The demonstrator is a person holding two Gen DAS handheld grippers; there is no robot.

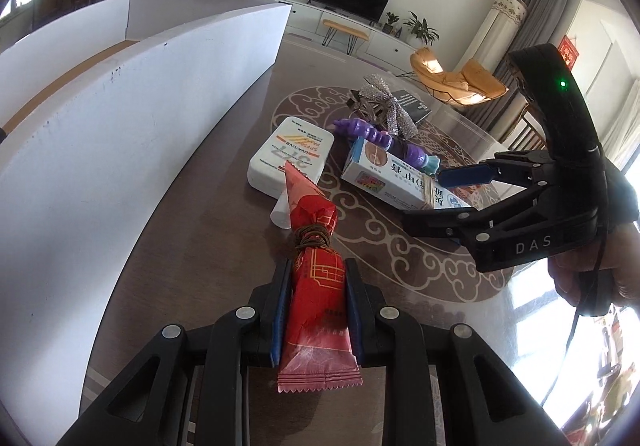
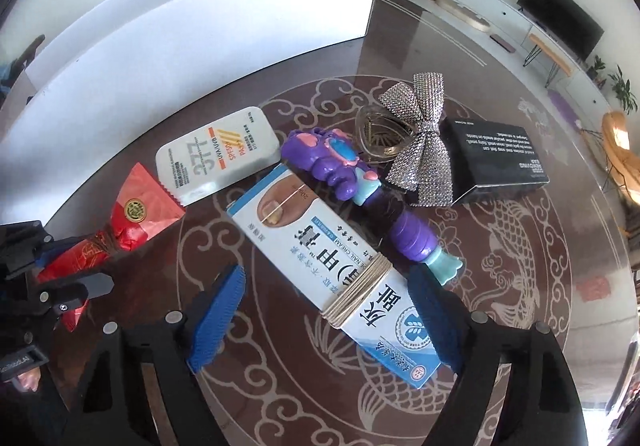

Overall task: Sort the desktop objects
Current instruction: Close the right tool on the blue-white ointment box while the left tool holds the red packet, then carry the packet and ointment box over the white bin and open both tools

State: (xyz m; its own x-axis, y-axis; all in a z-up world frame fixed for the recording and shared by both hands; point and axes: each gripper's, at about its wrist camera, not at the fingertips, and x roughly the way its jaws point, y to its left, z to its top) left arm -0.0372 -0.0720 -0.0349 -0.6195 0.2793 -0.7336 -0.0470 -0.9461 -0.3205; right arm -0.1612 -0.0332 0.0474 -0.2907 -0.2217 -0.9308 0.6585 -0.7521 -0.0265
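The glass-topped table (image 2: 520,286) carries a patterned brown inlay and supports every item. A white open box (image 1: 140,106) stands along its far-left edge, well apart from the object cluster.

The blue-and-white nail cream carton (image 2: 340,274), bound with a rubber band, lies flat near the table centre. The right gripper (image 2: 332,310) points steeply down over its near end with its jaws wide — the blue pads stand on either side of the carton, and neither pad presses on it.

Just beside the carton lie a white sunscreen tube (image 2: 218,154) on its left and a purple toy wand (image 2: 352,182) along its far side, touching the carton's edge. Beyond these sit a black box (image 2: 496,158) and a rhinestone bow hair clip (image 2: 420,142), the bow resting against the black box.

The left gripper (image 1: 318,310) is closed narrowly on a red wrapped candy packet (image 1: 316,286) — both pads clamp its lower body, with the tied neck and pointed top projecting forward toward the sunscreen tube.
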